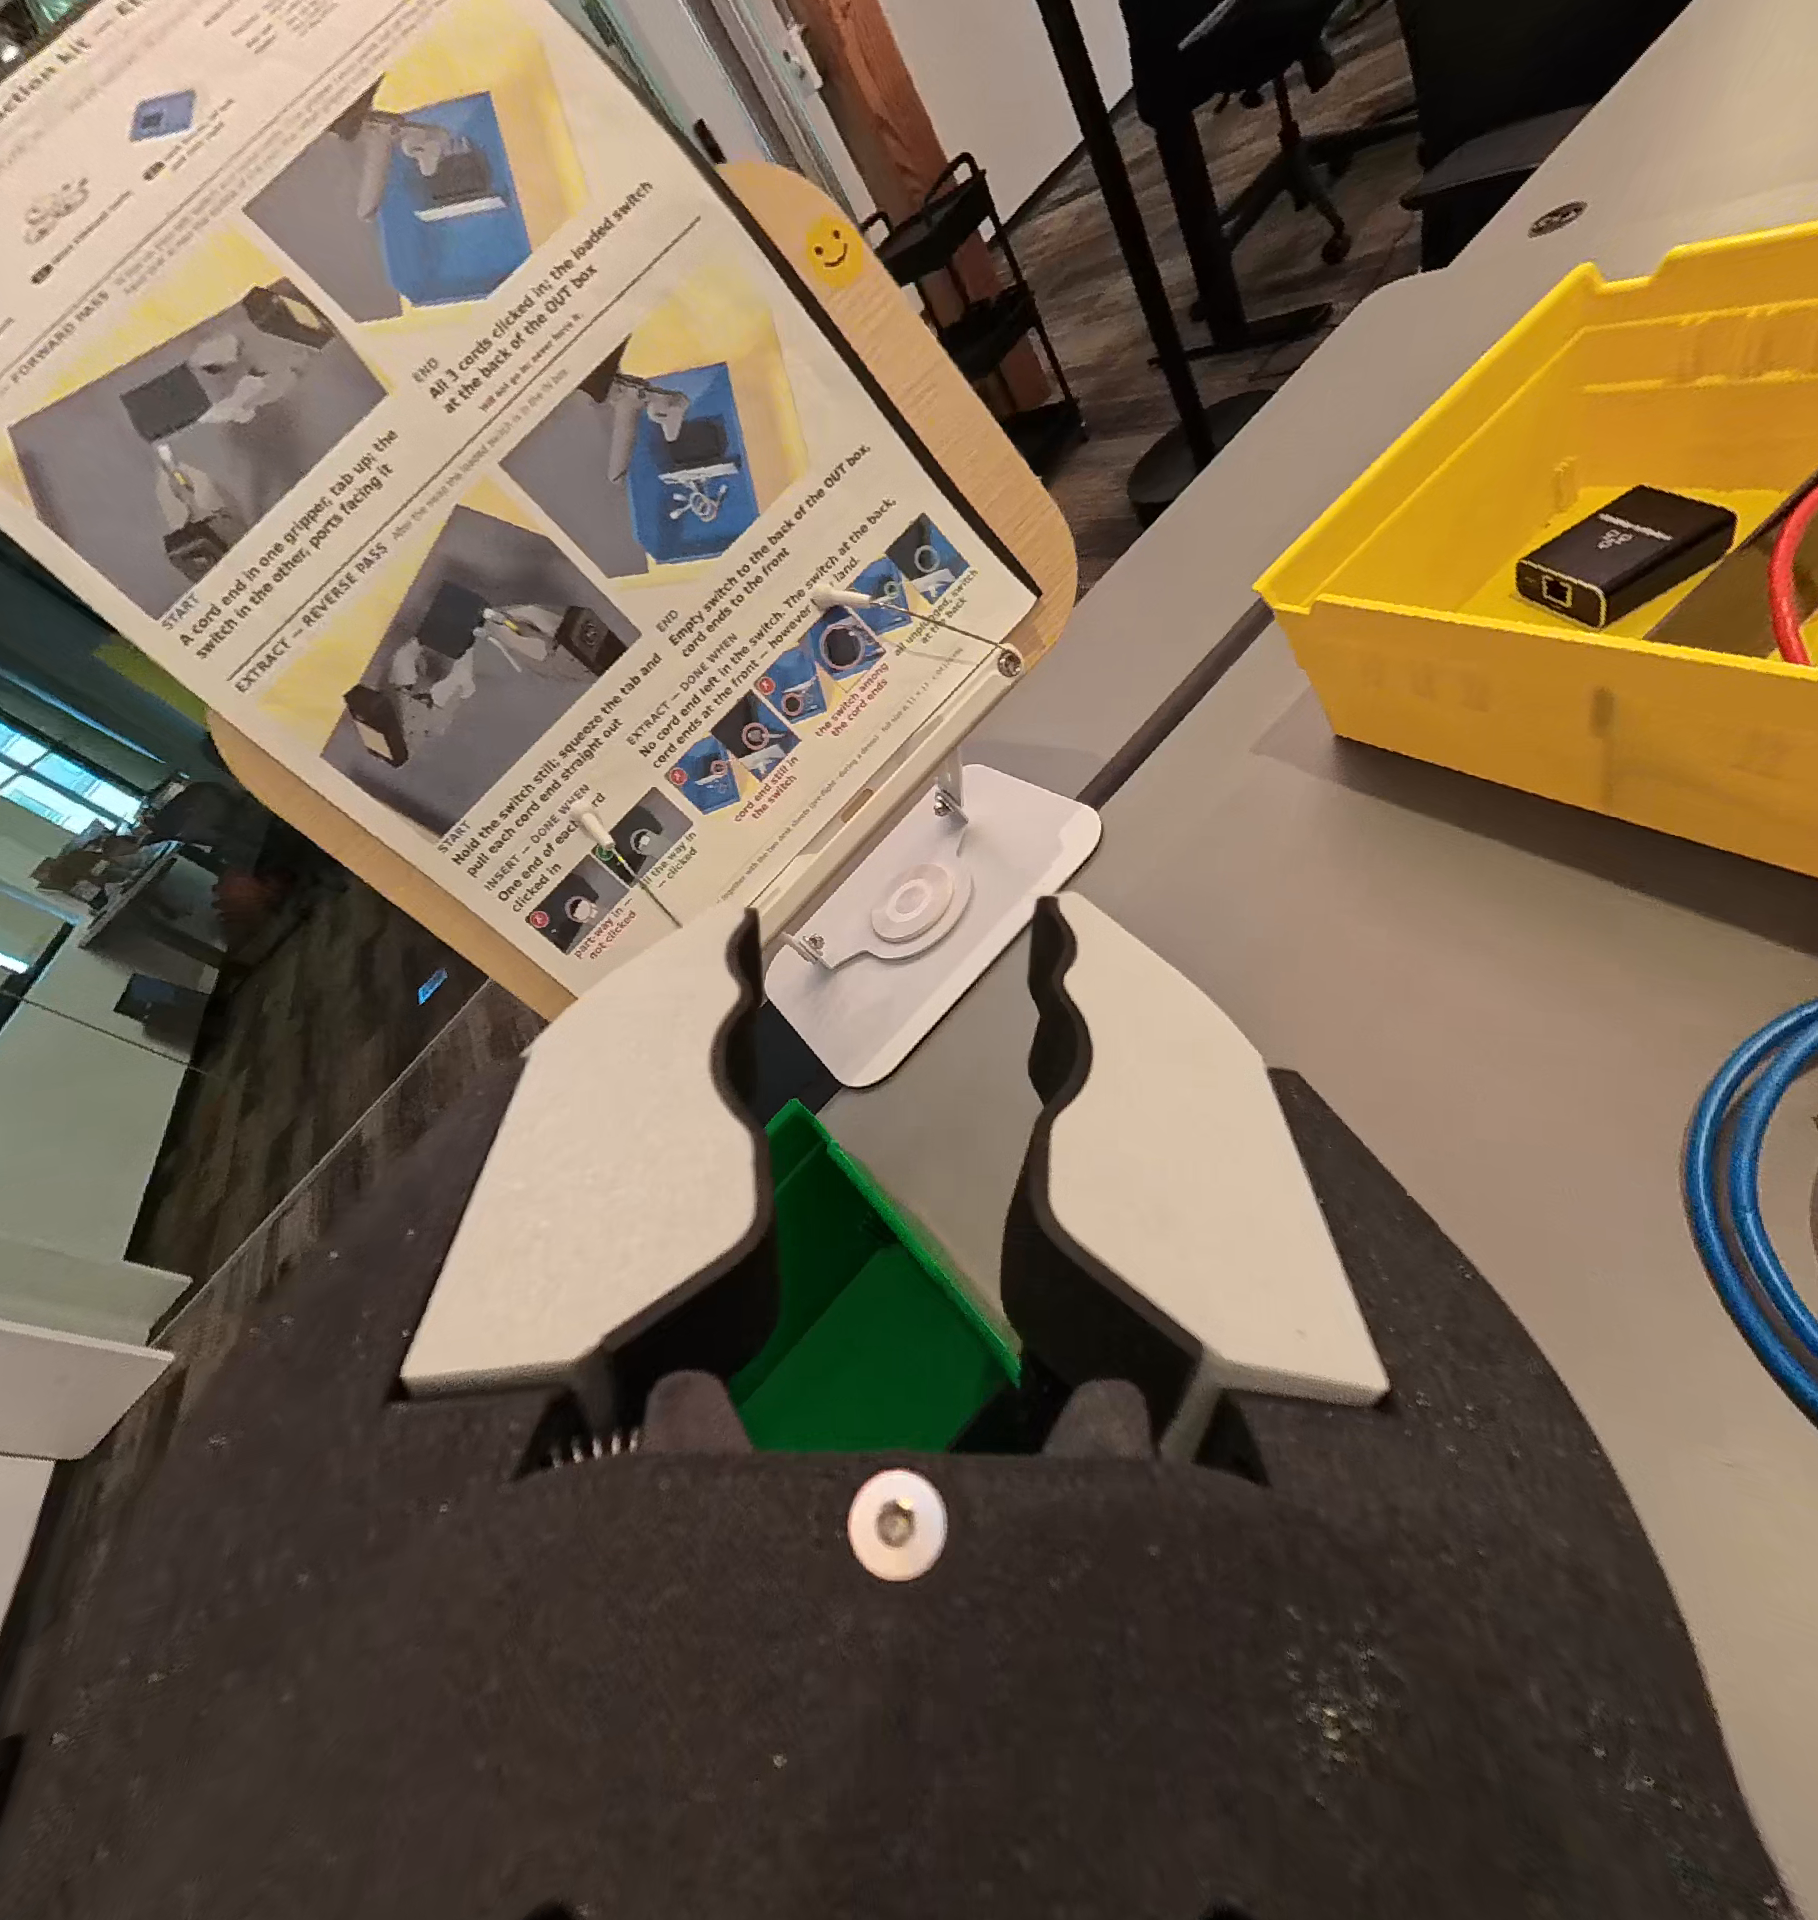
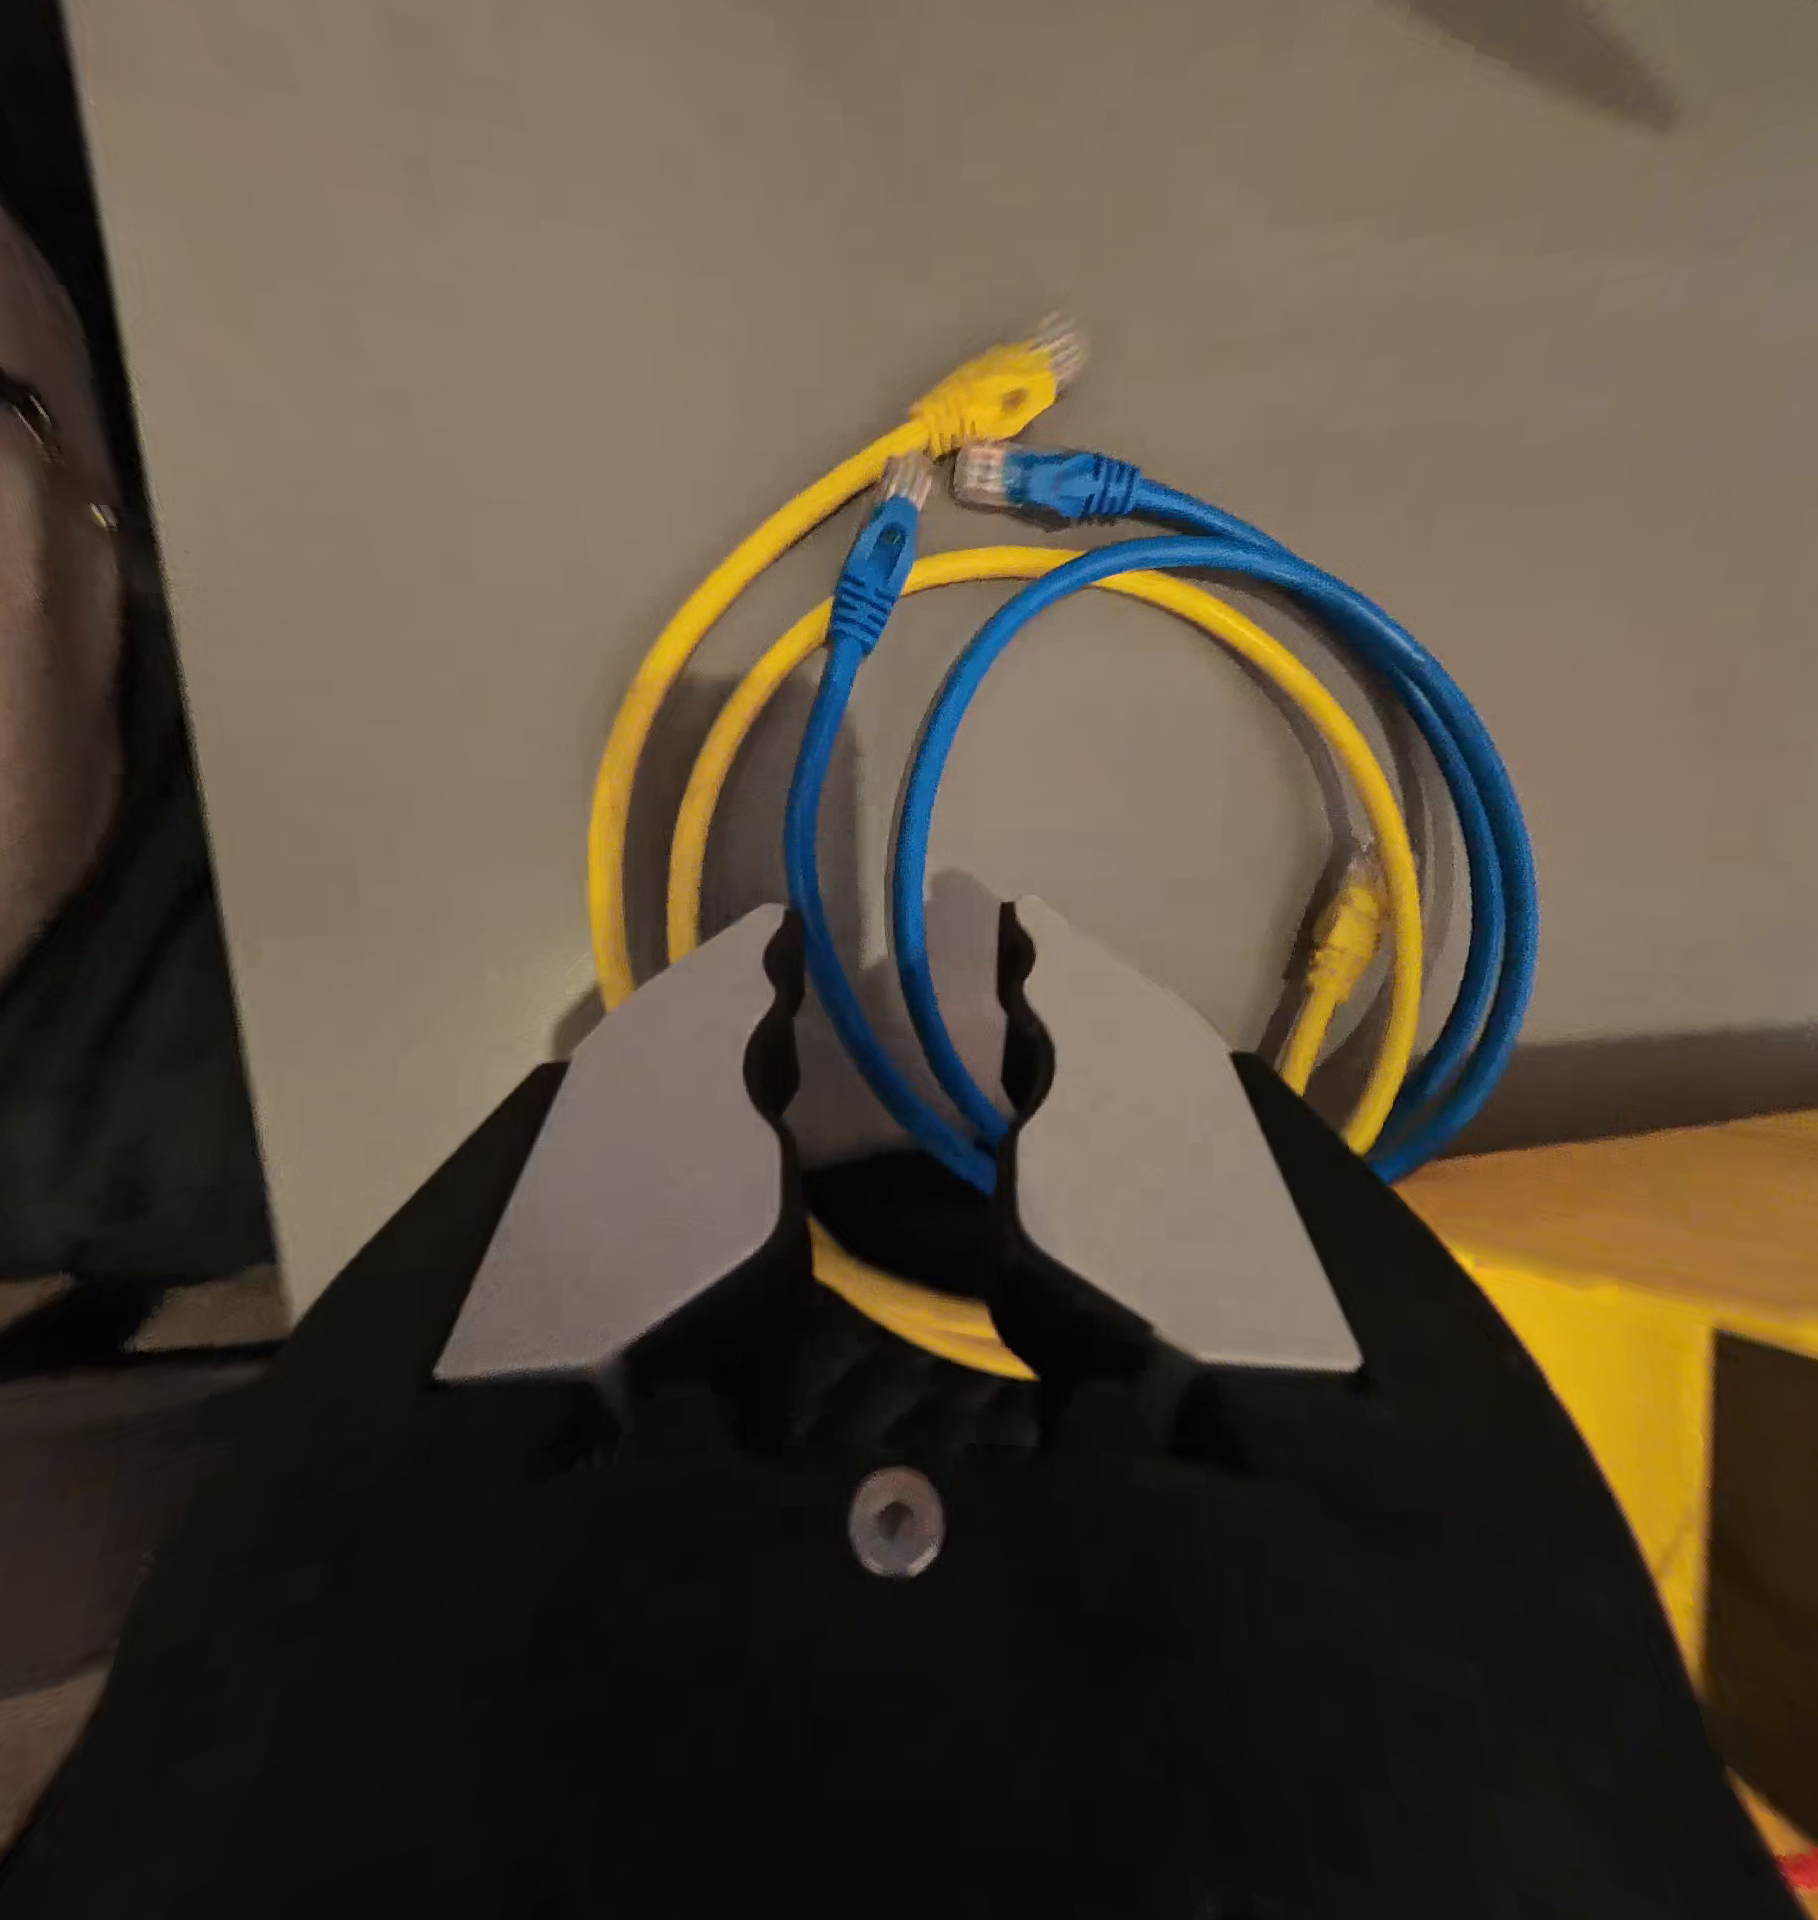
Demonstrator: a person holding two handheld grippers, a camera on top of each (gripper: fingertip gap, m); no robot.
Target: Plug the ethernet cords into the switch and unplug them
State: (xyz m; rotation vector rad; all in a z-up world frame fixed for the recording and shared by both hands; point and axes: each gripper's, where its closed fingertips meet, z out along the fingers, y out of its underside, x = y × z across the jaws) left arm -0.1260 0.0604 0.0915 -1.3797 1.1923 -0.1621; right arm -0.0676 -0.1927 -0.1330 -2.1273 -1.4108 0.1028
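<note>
While the right hand-held gripper is hovering half open over the blue cord, gripping nothing, it should close near a plug. The left hand-held gripper is gaping empty; the switch is lying in the yellow bin, upper right.

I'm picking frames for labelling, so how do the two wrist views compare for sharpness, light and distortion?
Left wrist view: bright and mostly sharp, though the instruction board and yellow bin bow with wide-angle distortion. Right wrist view: dimmer and warm-toned, the yellow plug smeared by blur, and the fingers and cords throw soft shadows on the grey table.
</note>
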